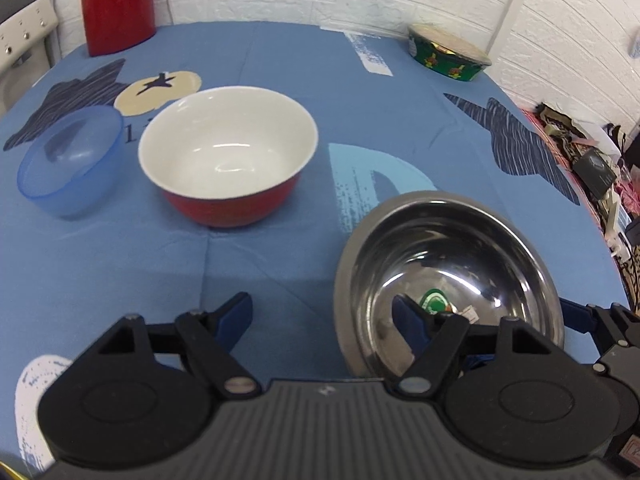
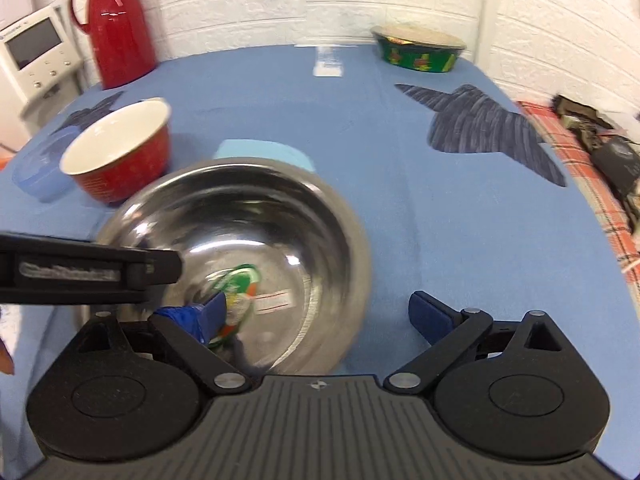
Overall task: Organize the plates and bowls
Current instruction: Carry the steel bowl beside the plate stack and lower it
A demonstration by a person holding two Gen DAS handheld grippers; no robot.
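A steel bowl with a sticker in its bottom sits near the table's front edge. My left gripper is open and straddles the bowl's left rim, one blue pad inside and the other over the cloth. In the right wrist view the steel bowl is blurred. There my right gripper is open across the bowl's right rim, with its left pad inside. A red bowl with a white inside stands behind, and a translucent blue bowl lies to its left. The red bowl stays apart from both grippers.
A blue patterned cloth covers the round table. A red thermos jug stands at the back left and a green patterned lidded bowl at the back right. A white appliance and cluttered items lie beyond the table's edges.
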